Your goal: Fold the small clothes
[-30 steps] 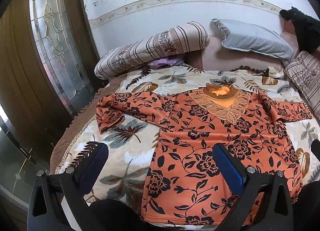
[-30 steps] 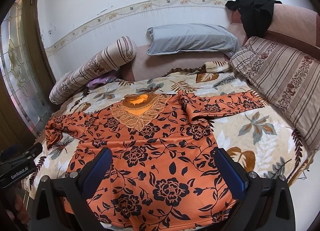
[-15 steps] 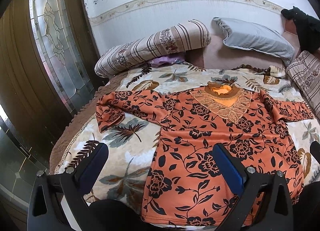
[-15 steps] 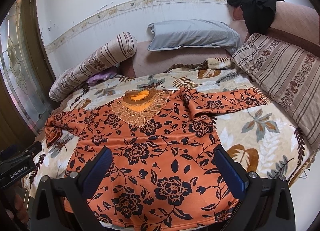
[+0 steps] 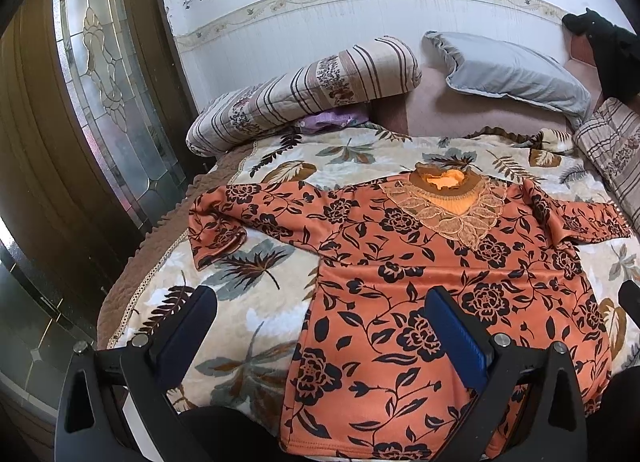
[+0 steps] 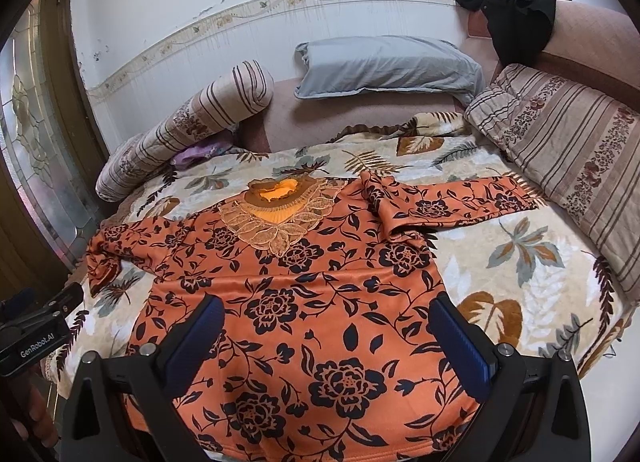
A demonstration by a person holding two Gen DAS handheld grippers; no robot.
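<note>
Two grippers, both spread wide and holding nothing, hover above the near end of a bed. Our left gripper (image 5: pixel 320 338) has dark blue pads; its left finger is over the bare blanket and its right finger (image 5: pixel 456 338) is over the lower part of an orange top. Our right gripper (image 6: pixel 332 338) has both fingers over the same garment, near its bottom hem.

Between and beyond the fingers we see the orange top (image 6: pixel 312 282), printed with black flowers and vines, lying flat and face up on the bed. Its hem is at 6 o'clock, nearest us, and its neckline (image 6: pixel 276 197), trimmed with tan lace, points toward 12 o'clock. One sleeve (image 6: pixel 452 201) stretches toward 2 o'clock in the right wrist view, creased at the shoulder. The other sleeve (image 5: pixel 256 213) reaches toward 9 o'clock in the left wrist view, with its cuff turned back on itself.

Under the top we see a cream blanket (image 5: pixel 248 326) with a leaf pattern. At 12 o'clock a grey pillow (image 6: pixel 384 65) leans against the wall. A striped bolster (image 5: pixel 304 93) lies at 11 o'clock, with a small purple cloth (image 5: pixel 332 119) tucked beside it. A striped cushion (image 6: pixel 568 141) lies at 3 o'clock, and a black garment (image 6: pixel 516 21) is draped at 1 o'clock.
</note>
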